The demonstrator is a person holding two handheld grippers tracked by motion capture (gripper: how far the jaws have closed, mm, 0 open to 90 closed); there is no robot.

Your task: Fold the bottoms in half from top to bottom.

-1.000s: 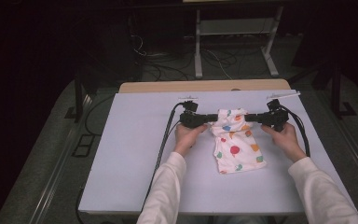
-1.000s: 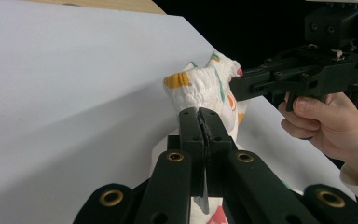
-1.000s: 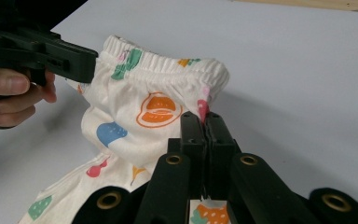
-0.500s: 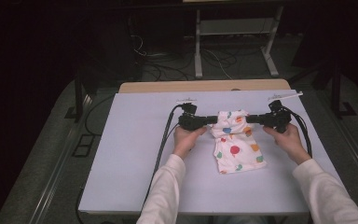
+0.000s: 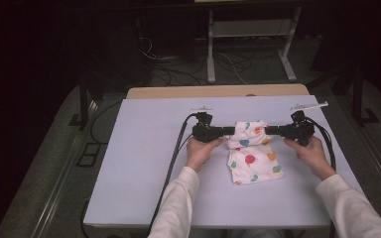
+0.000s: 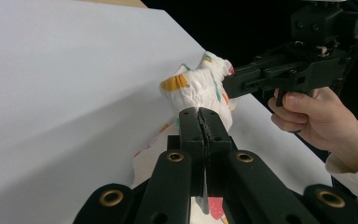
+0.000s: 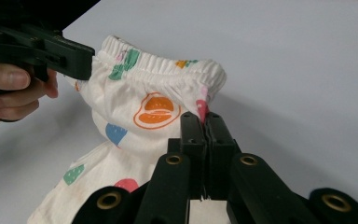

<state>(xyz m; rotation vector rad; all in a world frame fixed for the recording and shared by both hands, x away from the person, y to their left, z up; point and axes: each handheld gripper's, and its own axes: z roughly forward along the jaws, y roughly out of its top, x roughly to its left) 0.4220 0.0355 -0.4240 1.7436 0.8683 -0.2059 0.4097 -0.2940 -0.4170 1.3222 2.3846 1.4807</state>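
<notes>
Cloth in hand: a small white cotton garment with coloured fruit prints and a gathered elastic waistband (image 5: pixel 252 148), lying near the middle of the white counter (image 5: pixel 139 163), its waistband end lifted between our two tools; the left gripper (image 5: pixel 224 132) bites one side of the waistband, the right gripper (image 5: pixel 270 131) the other, each set of jaws pressed together on a pinch of fabric, as both gripper views show close up (image 6: pixel 204 122) (image 7: pixel 206 122).

Handling, as we judge it: light, limp, no stiffness of its own; it sags and bunches wherever unsupported; not fragile; the thin cotton could slip out of a shallow pinch, so the ruched elastic hem (image 7: pixel 168 63) is the best place to hold, being thicker and ridged; we take it at the two opposite ends of that band.

Orientation: waistband runs left to right across the counter, stretched between the tools on the far side of the garment; the body trails from it toward us, its lower part flat on the surface; long axis thus far to near, skewed slightly to our right at the near end.
</notes>
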